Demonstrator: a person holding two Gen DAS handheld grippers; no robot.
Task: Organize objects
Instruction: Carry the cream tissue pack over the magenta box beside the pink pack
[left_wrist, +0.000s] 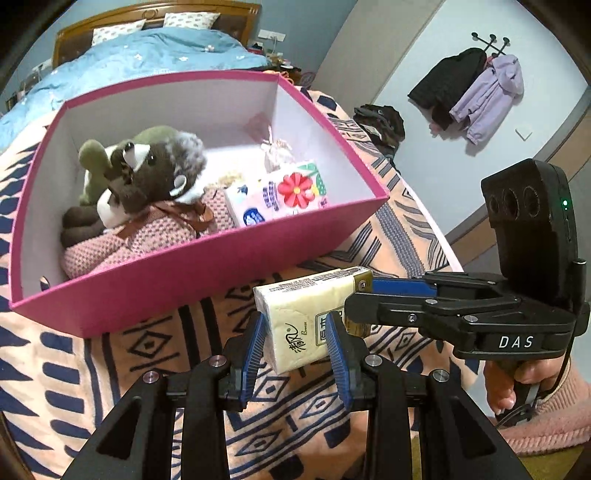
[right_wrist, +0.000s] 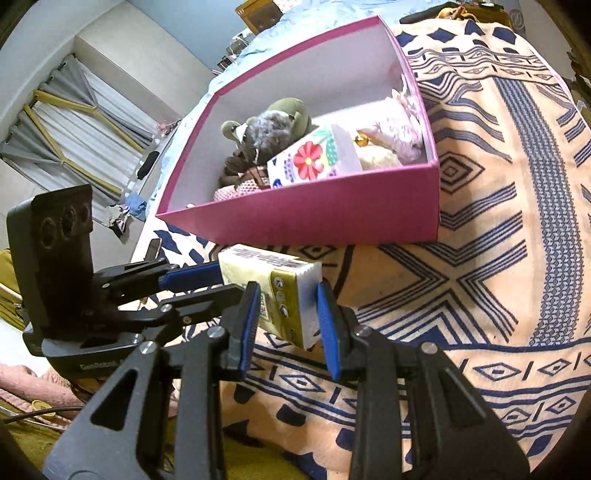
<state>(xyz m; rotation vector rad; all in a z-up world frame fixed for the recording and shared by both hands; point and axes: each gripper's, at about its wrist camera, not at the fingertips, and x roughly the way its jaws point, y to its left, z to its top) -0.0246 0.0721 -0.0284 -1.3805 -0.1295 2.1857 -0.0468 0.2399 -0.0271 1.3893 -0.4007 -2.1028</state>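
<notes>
Plainly, "DAS" is printed on the right claw; it and the left claw both clamp the cream tissue pack, lettered in Chinese, just before the pink box.

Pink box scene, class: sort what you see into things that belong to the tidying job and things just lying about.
Part of the job:
yellow tissue pack, held by left gripper and right gripper
pink box
plush toy
floral tissue pack

Lying about:
patterned blanket
hanging jackets
blue bedding
</notes>
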